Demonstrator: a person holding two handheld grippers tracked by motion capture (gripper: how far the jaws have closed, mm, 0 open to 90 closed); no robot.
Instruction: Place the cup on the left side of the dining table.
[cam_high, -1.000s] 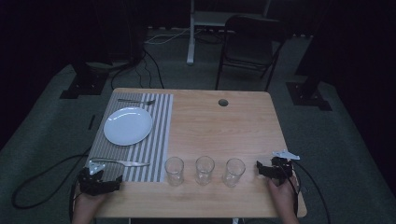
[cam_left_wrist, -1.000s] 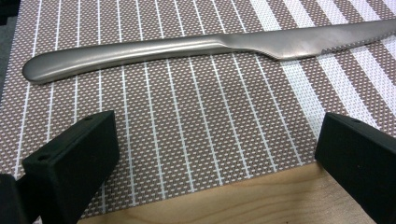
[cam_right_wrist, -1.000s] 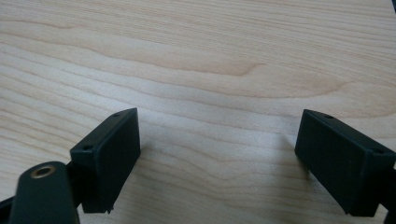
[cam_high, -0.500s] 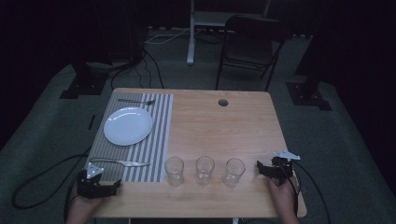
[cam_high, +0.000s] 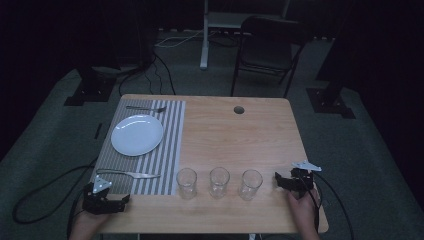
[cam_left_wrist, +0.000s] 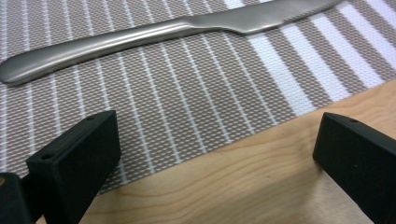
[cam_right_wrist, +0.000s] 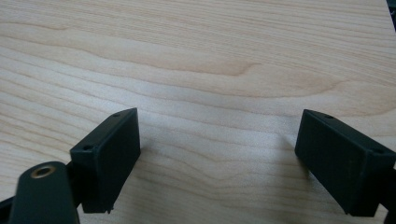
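Since a second ago the left gripper (cam_high: 122, 201) has slid back toward the near left corner of the pale wooden counter (cam_high: 235, 145), drawing a little away from the knife; the right gripper (cam_high: 278, 180) has barely shifted.

The left gripper sits low at the front edge, its jaws spread wide with nothing between them. In the left gripper view its two black jaws straddle the line where the grey-and-white striped woven placemat (cam_left_wrist: 187, 93) ends and bare wood begins. Just beyond them lies the plain silver metal table knife (cam_left_wrist: 154, 32), flat on the placemat, its rounded handle end to the left of that view and the blade running off to the upper right. Its surface is a dull, brushed steel, smooth and unmarked, with a gentle narrowing where handle meets blade. From above, the knife (cam_high: 131, 174) lies crosswise on the near end of the placemat (cam_high: 170, 145), close to the gripper but apart from it.

The right gripper rests at the near right of the counter, jaws likewise wide apart and holding nothing, over bare wood grain (cam_right_wrist: 210, 70) in the right gripper view.

Between the two grippers stand three clear drinking glasses (cam_high: 218, 182) in a row along the front, upright. Farther back on the placemat sits a round white plate (cam_high: 137, 134), with a silver fork (cam_high: 145, 108) lying beyond it.
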